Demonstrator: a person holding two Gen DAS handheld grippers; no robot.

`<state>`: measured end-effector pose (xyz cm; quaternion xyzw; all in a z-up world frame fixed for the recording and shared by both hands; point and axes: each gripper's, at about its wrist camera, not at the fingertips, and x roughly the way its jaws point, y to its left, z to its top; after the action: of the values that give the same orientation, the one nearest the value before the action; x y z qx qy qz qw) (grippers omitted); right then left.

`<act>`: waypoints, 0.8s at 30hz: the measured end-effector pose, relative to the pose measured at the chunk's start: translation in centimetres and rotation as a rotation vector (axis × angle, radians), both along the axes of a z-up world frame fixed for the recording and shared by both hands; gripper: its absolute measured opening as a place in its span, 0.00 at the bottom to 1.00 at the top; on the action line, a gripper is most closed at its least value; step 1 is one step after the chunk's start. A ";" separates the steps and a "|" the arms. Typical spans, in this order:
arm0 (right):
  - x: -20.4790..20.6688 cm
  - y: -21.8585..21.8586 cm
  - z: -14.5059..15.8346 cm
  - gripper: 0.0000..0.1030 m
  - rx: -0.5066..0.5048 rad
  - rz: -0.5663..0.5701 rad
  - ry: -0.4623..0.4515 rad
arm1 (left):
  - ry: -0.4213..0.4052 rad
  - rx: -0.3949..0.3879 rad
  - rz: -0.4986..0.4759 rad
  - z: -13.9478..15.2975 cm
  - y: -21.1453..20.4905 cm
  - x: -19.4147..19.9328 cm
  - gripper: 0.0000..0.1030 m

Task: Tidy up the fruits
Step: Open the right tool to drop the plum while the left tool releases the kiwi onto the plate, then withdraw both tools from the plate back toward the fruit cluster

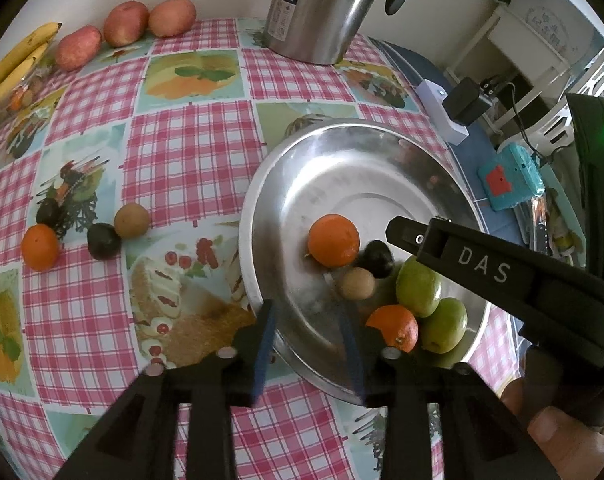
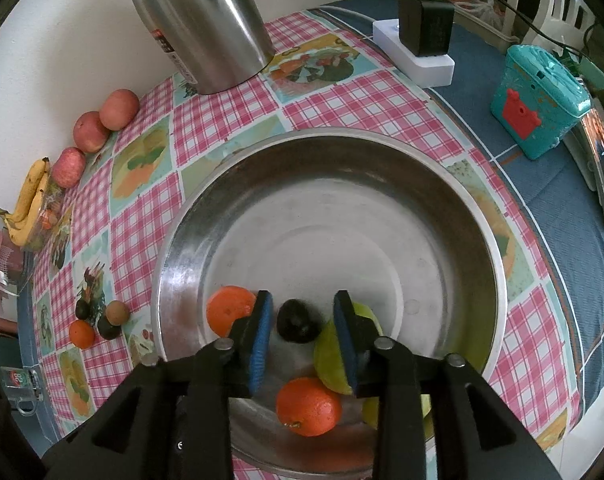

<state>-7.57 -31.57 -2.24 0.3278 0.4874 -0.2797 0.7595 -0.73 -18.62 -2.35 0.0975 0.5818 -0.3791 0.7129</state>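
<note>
Partly done. Steel bowl (image 2: 174, 240) on checked tablecloth (image 1: 190, 140) already holding two green fruits (image 1: 418, 286), two oranges (image 1: 333, 240), dark plum (image 2: 298, 320), small brown fruit (image 1: 357, 283). Left outside: bananas (image 1: 14, 64), three apples (image 1: 126, 23), then orange (image 1: 40, 247), dark fruit (image 1: 103, 241), brown fruit (image 1: 131, 220) clustered well left of bowl. Left gripper (image 1: 307, 344) and right gripper (image 2: 303, 338) over bowl, fingers spread, nothing pinched.

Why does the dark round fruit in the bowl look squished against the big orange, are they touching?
Touching. In the left wrist view the dark fruit sits right against the orange in the bowl, with no gap showing between them.
</note>
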 end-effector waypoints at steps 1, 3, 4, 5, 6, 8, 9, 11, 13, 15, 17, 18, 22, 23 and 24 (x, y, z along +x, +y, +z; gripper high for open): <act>0.0 0.0 0.1 0.40 -0.005 -0.001 -0.001 | -0.001 -0.004 0.002 0.1 0.1 0.0 0.45; -0.1 -0.1 0.3 0.40 -0.008 -0.004 -0.006 | -0.004 -0.007 0.004 0.3 0.2 0.1 0.45; -0.2 -0.1 0.5 0.40 -0.012 -0.008 -0.010 | -0.005 -0.010 0.007 0.4 0.3 0.2 0.45; -0.2 -0.2 0.6 0.40 -0.016 -0.010 -0.012 | -0.006 -0.012 0.010 0.5 0.4 0.2 0.46; -0.3 -0.2 0.8 0.40 -0.019 -0.014 -0.014 | -0.006 -0.016 0.017 0.6 0.6 0.4 0.47; -0.4 -0.3 1.0 0.40 -0.024 -0.019 -0.020 | -0.006 -0.022 0.033 0.8 1.0 0.8 0.51; -0.4 -0.3 1.0 0.40 -0.026 -0.019 -0.021 | -0.005 -0.025 0.051 0.9 1.3 1.1 0.53; -0.4 -0.2 1.1 0.40 -0.029 -0.016 -0.021 | -0.003 -0.025 0.085 1.0 2.0 1.8 0.56; -0.2 -0.2 1.0 0.40 -0.029 -0.009 -0.018 | -0.001 -0.016 0.132 1.0 2.9 2.6 0.58; -0.1 0.0 1.0 0.40 -0.032 -0.003 -0.014 | -0.007 0.002 0.172 0.9 3.8 3.5 0.59; 0.0 0.2 1.0 0.40 -0.036 0.006 -0.011 | -0.008 0.018 0.213 0.8 4.8 4.3 0.61; 0.1 0.4 1.0 0.40 -0.037 0.011 -0.010 | -0.006 0.023 0.229 0.7 5.2 4.6 0.63; 0.9 1.4 1.3 0.40 -0.050 0.046 -0.004 | -0.014 0.035 0.307 0.7 7.2 6.0 0.71; 1.0 1.6 1.3 0.40 -0.051 0.053 -0.004 | -0.018 0.035 0.328 0.8 7.8 6.4 0.73; 1.3 2.0 1.3 0.40 -0.051 0.066 -0.002 | -0.020 0.035 0.343 0.9 8.2 6.6 0.75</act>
<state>-6.31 -29.60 -0.91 0.2923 0.4896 -0.2667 0.7770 5.88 -10.40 -1.50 0.0129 0.5892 -0.2406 0.7712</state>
